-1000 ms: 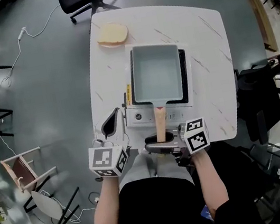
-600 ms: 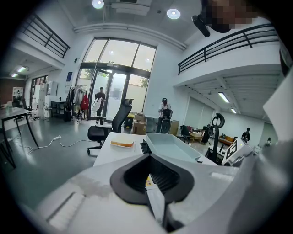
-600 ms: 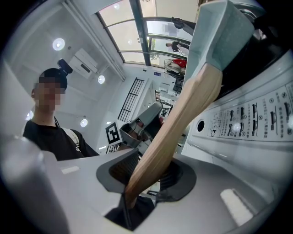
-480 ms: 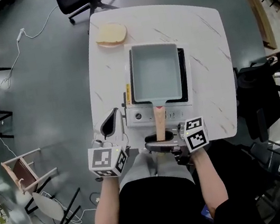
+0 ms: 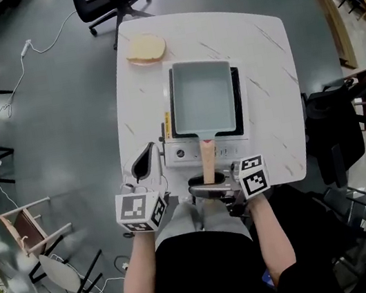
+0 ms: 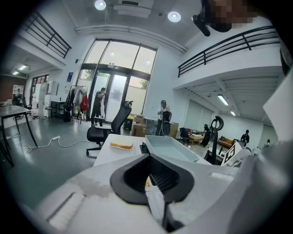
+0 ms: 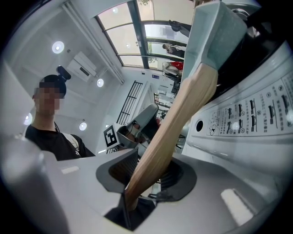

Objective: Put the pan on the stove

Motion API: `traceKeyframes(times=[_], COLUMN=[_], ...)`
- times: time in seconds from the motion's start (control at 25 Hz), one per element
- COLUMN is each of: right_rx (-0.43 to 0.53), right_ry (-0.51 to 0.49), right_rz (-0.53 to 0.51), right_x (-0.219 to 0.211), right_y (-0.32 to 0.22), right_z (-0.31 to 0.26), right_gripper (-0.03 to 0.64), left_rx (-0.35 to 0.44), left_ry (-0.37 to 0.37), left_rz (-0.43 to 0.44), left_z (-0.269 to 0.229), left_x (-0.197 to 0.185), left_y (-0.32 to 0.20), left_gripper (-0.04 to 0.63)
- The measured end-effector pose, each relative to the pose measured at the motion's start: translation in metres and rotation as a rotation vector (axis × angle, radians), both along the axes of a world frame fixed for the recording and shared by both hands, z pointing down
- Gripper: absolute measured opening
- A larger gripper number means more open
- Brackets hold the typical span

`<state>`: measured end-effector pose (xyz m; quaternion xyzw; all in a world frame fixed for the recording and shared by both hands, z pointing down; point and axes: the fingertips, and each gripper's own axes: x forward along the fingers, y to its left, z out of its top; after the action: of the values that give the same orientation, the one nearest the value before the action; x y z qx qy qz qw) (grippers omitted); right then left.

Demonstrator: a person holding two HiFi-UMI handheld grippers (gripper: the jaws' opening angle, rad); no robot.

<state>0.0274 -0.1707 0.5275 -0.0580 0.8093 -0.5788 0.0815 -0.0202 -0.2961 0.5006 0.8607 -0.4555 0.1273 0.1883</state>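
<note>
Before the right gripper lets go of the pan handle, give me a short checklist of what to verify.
1. Pan placed over the stove: ok.
2. Pan base fully settled on the stove: cannot tell.
3. Right gripper clamped on the wooden handle: ok.
4. Left gripper shut, empty, apart from the pan: ok.
5. Bread slice apart from the stove: ok.

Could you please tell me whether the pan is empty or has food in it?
Empty: the pan shows a bare, pale inside as it sits flat on the stove.
</note>
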Motion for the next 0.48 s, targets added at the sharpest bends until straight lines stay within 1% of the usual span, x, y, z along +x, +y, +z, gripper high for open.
traceKeyframes(times=[0.04,0.08,0.12,0.2,0.28,0.4,0.48], right_rx=[-0.004,-0.007,-0.011,-0.018,-0.029,-0.044,-0.050], right_ry=[-0.003,-0.005,-0.005,-0.002,0.010,0.044,0.070], right_rz=[-0.004,-0.011,-0.019,-0.027,-0.008,0.062,0.110], right_x=[-0.001,-0.002,-0.003,-0.005,-0.004,0.001,0.005], right_y=[0.000,0.001,0.002,0.004,0.003,-0.002,-0.006], right_z=[-0.001,-0.001,-0.002,-0.003,-0.001,0.004,0.009], right_gripper=[0.135,0.221,0.255,0.259,0.259,0.265,0.282], left_rx=[0.001,0.003,0.004,0.008,0.011,0.016,0.019], left_ry=[0.002,0.005,0.007,0.012,0.017,0.025,0.030], left_rz=[0.001,0.001,0.002,0.004,0.006,0.010,0.012], left_z=[-0.001,-0.001,-0.002,-0.004,-0.006,-0.008,-0.009], left_x=[0.000,0.000,0.000,0.000,0.001,0.001,0.001], left_y=[0.000,0.000,0.000,0.001,0.002,0.004,0.005], left_gripper=[-0.010,-0.009,-0.010,-0.010,-0.009,-0.010,-0.009])
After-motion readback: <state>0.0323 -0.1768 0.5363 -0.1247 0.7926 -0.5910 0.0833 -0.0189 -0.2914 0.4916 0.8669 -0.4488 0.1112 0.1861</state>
